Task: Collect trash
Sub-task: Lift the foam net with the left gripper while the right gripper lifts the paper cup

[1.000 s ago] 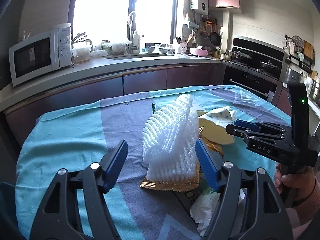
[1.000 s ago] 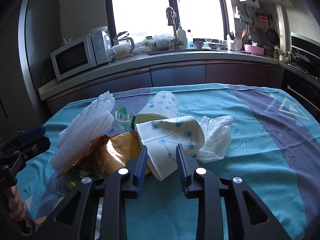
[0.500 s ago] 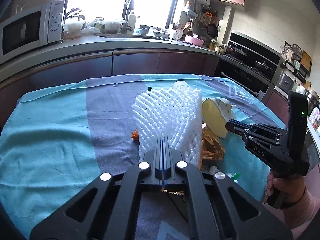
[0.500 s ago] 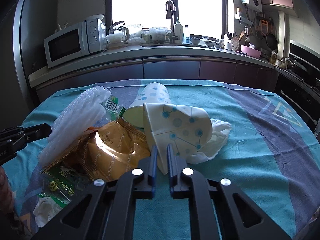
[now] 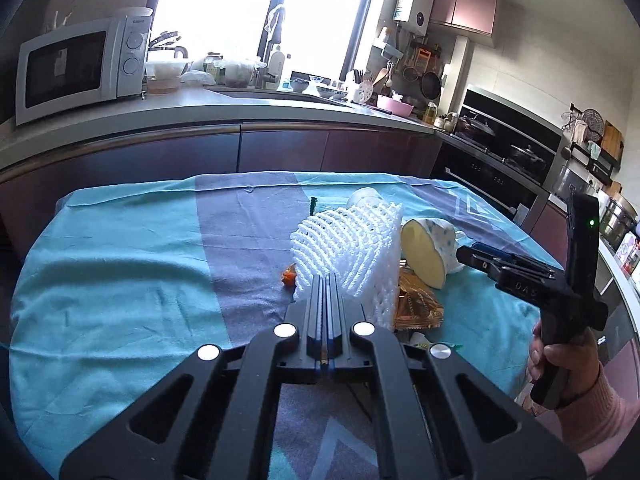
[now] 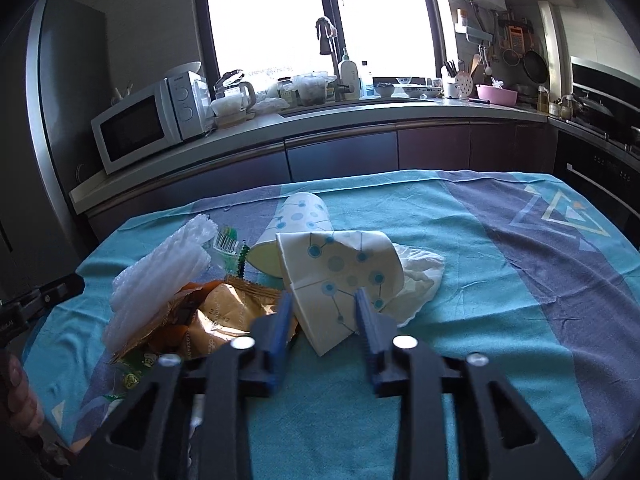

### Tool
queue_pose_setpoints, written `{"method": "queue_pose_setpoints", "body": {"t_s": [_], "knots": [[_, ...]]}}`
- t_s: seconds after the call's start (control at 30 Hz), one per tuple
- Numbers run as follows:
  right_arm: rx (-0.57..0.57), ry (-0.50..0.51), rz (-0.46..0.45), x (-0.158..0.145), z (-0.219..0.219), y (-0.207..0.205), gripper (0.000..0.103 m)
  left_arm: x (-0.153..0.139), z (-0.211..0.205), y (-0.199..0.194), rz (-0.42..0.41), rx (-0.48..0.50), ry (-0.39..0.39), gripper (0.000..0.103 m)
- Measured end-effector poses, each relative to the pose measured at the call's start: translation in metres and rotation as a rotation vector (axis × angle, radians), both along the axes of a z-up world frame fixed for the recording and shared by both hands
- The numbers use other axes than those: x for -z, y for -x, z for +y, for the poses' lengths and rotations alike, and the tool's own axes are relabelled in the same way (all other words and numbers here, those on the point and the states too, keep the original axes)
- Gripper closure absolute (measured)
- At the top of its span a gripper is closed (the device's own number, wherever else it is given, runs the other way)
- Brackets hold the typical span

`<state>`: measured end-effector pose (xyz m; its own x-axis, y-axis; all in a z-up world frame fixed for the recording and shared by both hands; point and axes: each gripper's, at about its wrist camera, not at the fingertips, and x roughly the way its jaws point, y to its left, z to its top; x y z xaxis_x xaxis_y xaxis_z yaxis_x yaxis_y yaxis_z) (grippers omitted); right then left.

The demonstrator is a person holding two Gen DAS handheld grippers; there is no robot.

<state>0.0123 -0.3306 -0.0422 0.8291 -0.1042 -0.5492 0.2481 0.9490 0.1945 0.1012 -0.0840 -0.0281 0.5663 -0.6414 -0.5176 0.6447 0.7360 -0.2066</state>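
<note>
We see the worktop under its blue cloth, with all the trash heaped together at its near left part; no bin or bag shows in either view, so we judge the collecting barely begun and nearly all of it left to do. Largest in the heap is the white foam net, standing up at the left; the left claw is closed, and its tips meet at the net's near edge, so we take it to be pinching the net, though the grip itself is hidden behind the fingers. Next comes the crushed cup lying on its side, with the right claw open, one finger on each side of it and nothing gripped yet; a second cup lies just behind it; a white tissue lies tucked under its right side. The gold wrapper lies beneath the net; smaller green packets sit nearest; an orange scrap rests left of the net.
</note>
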Motion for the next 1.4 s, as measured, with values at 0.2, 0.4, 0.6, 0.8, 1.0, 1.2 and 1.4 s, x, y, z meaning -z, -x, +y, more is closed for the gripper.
{"method": "queue_pose_setpoints", "body": {"t_s": [0.2,0.4,0.6,0.8,1.0,1.2,1.4], "knots": [[-0.027,-0.091,0.004,0.0,-0.032,-0.019,0.03,0.002,-0.014,0.008,-0.051,0.025,-0.06,0.053],[-0.105,-0.065,0.064,0.008,-0.031,-0.047,0.026,0.015,-0.035,-0.008,0.014,0.049,-0.107,0.06],[-0.156,-0.055,0.092,0.013,-0.026,-0.053,0.023,0.025,-0.037,-0.019,0.075,0.08,-0.097,0.091],[-0.168,0.049,0.111,0.014,-0.008,-0.057,0.017,0.023,-0.04,-0.018,0.058,0.072,-0.097,0.096],[-0.146,0.063,0.105,0.012,-0.007,-0.052,0.026,0.015,-0.032,-0.014,0.047,0.055,-0.066,0.096],[-0.151,0.013,0.037,-0.004,-0.007,-0.038,0.026,0.002,-0.007,-0.006,0.026,0.025,-0.024,0.097],[-0.231,-0.005,-0.035,-0.032,0.019,-0.026,0.026,-0.015,0.038,0.008,0.003,-0.044,0.017,0.097]]}}
